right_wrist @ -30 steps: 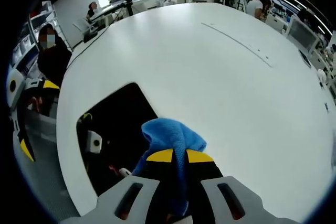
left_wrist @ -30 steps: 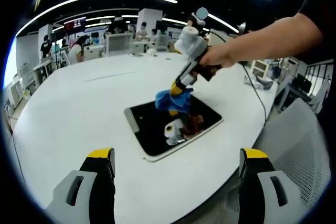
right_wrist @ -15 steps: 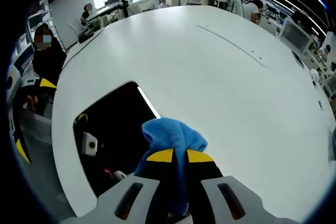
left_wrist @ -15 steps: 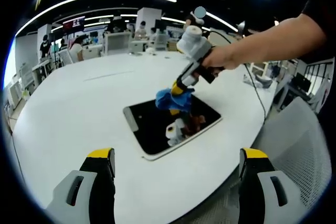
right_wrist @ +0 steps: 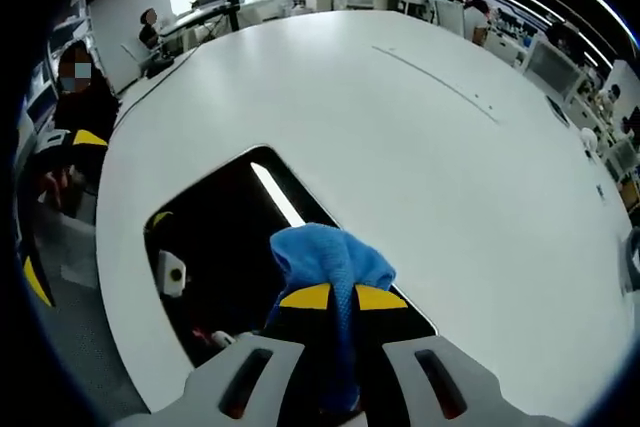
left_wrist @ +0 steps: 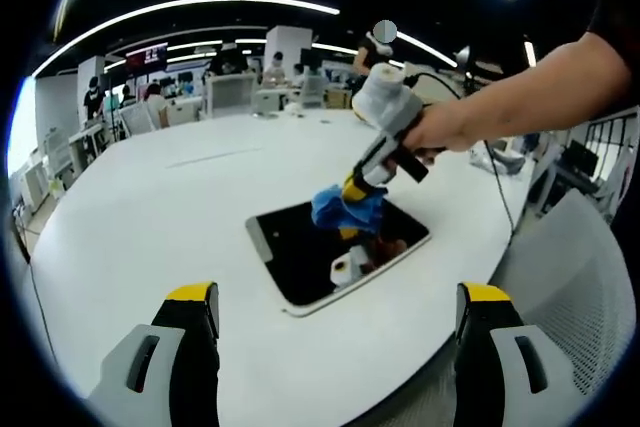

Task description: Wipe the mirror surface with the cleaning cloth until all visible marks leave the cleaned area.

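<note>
A flat rectangular mirror with a white rim lies on the round white table, its face dark with reflections. In the right gripper view the mirror spreads left of my right gripper, which is shut on a blue cleaning cloth. In the left gripper view that right gripper is held by a hand and presses the blue cloth onto the mirror's far right part. My left gripper hangs open above the table's near edge, short of the mirror, with nothing between its jaws.
The white table stretches wide around the mirror, with a thin seam line across it. A cable trails over the right edge. A grey chair stands at the right. Desks and people fill the room behind.
The right gripper has slid the cloth toward the mirror's right end; in its own view more dark mirror now lies under and ahead of the cloth. The left gripper stays open.
</note>
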Available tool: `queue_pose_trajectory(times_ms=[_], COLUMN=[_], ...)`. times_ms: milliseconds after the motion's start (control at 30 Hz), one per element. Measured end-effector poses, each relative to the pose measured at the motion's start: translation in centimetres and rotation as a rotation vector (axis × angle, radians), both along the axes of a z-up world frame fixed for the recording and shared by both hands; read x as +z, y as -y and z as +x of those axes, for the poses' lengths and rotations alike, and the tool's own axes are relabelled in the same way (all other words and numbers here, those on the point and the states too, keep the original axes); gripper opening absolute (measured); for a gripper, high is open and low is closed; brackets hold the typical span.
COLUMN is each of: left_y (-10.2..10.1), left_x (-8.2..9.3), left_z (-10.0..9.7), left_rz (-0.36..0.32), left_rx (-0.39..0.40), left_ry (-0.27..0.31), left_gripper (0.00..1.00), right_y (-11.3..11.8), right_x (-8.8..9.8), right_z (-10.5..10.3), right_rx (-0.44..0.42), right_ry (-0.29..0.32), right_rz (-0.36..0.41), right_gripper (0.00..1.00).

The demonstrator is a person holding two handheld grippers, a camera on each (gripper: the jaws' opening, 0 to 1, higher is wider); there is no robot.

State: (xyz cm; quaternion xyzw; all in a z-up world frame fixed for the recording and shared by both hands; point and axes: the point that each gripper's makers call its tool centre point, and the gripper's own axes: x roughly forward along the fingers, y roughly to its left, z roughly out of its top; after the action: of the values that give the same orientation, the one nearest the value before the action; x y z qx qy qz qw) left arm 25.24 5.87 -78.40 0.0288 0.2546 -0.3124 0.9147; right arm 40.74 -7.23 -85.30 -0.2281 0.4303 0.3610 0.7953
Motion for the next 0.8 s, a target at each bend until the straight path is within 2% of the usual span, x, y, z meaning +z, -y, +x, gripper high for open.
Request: queue_pose_trajectory(times_ms=[800], left_y=[0.0], left_x=[0.3], left_z=[0.1], left_rz=[0.003], left_rx=[-0.004], left_ry=[0.017], left_gripper=[0.99], right_y=[0.0], right_x=[-0.2], right_z=[-3.2], right_rx=[-0.004], right_ry=[0.015], right_rz=[0.006], right_gripper=[0.02])
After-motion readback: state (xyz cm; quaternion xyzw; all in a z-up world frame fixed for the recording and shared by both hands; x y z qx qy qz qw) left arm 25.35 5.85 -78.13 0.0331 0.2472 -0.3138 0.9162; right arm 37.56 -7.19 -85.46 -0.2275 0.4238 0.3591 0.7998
